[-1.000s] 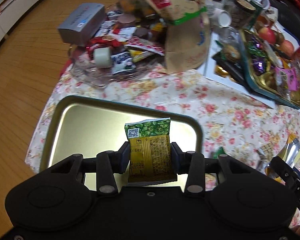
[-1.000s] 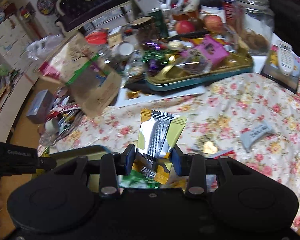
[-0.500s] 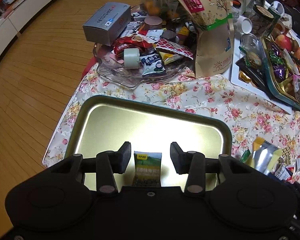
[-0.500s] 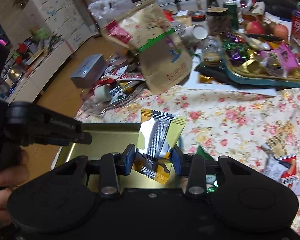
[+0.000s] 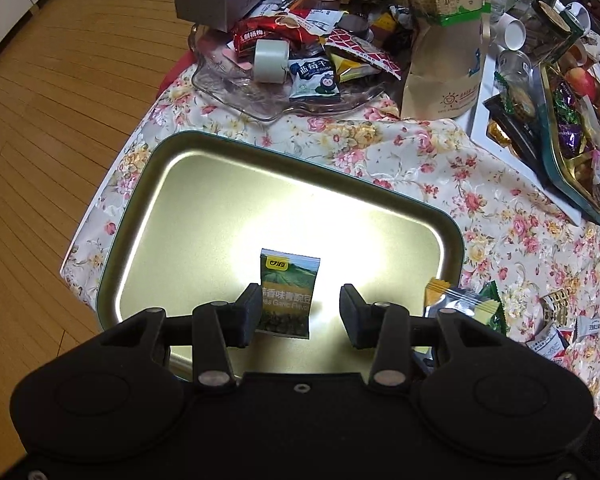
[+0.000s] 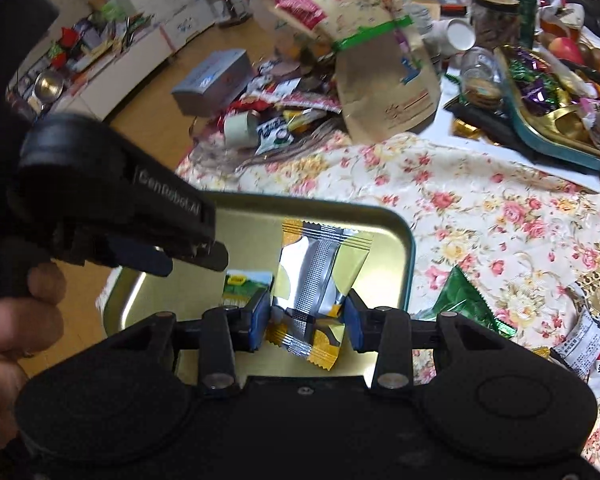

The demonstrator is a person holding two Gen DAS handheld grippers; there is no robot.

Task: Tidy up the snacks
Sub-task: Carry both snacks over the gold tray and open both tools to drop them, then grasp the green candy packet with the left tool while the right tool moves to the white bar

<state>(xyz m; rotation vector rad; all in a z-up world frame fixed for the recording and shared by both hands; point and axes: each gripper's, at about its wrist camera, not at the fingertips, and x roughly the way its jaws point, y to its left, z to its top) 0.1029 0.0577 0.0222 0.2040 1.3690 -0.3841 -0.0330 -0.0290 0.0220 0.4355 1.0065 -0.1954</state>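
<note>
The green pea packet (image 5: 287, 294) lay inside the gold tray (image 5: 172, 184), between the left gripper's (image 5: 299, 312) wide, empty jaws. The right gripper (image 6: 307, 320) pinched a silver-yellow candy wrapper (image 6: 320, 268) above the tray's near corner; released there, it might land on the rim and slide onto the floral tablecloth (image 6: 480, 216).

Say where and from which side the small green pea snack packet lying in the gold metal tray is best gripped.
The small green pea snack packet lies flat, face up, in the gold metal tray, apart from its walls. Probably best to come straight down from above and pinch across its narrow width at the middle: the two long edges are free, and the crimped ends give less to hold.
</note>
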